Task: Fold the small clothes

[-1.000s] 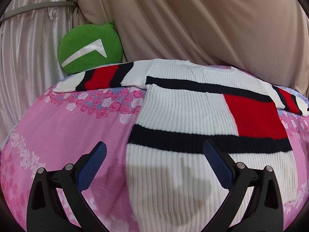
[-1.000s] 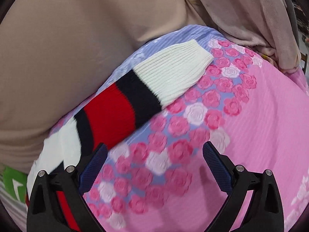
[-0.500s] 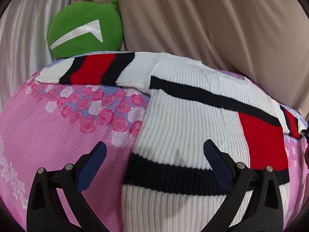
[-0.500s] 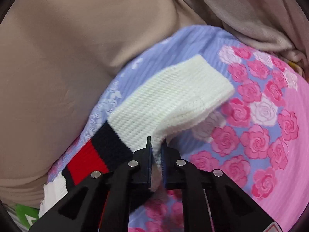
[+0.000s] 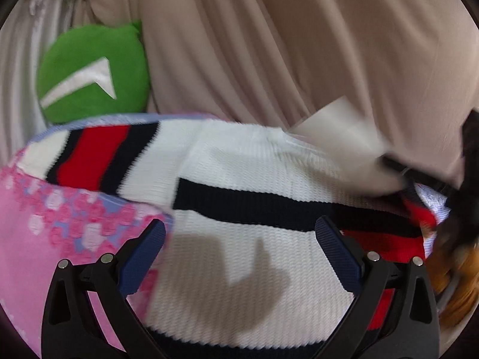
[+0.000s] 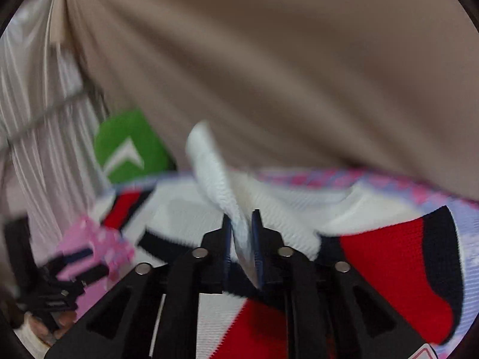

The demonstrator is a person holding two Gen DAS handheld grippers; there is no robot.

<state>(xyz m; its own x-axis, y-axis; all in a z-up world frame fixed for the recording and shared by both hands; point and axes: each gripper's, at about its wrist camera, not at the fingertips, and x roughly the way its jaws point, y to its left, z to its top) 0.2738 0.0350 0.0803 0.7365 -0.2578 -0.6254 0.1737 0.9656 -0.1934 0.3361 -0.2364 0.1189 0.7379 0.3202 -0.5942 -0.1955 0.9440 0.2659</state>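
Observation:
A white knit sweater (image 5: 239, 239) with navy and red blocks lies flat on a pink rose-print bedspread (image 5: 45, 239). My left gripper (image 5: 239, 251) is open and empty, hovering low over the sweater's body near its left side. My right gripper (image 6: 242, 239) is shut on the white cuff of the right sleeve (image 6: 215, 173) and holds it lifted over the sweater's chest. The lifted cuff (image 5: 344, 131) and the right gripper also show, blurred, at the right of the left wrist view. The left sleeve (image 5: 95, 152) lies stretched out to the left.
A round green cushion (image 5: 92, 74) with a white mark leans at the back left. Beige drapery (image 5: 299, 45) hangs behind the bed and a pale pleated curtain (image 6: 36, 137) is to the left. The bedspread edge falls away at the left.
My right gripper has lifted the held cuff off the bed and carried it left over the sweater body. My left gripper moved forward over the sweater, still open.

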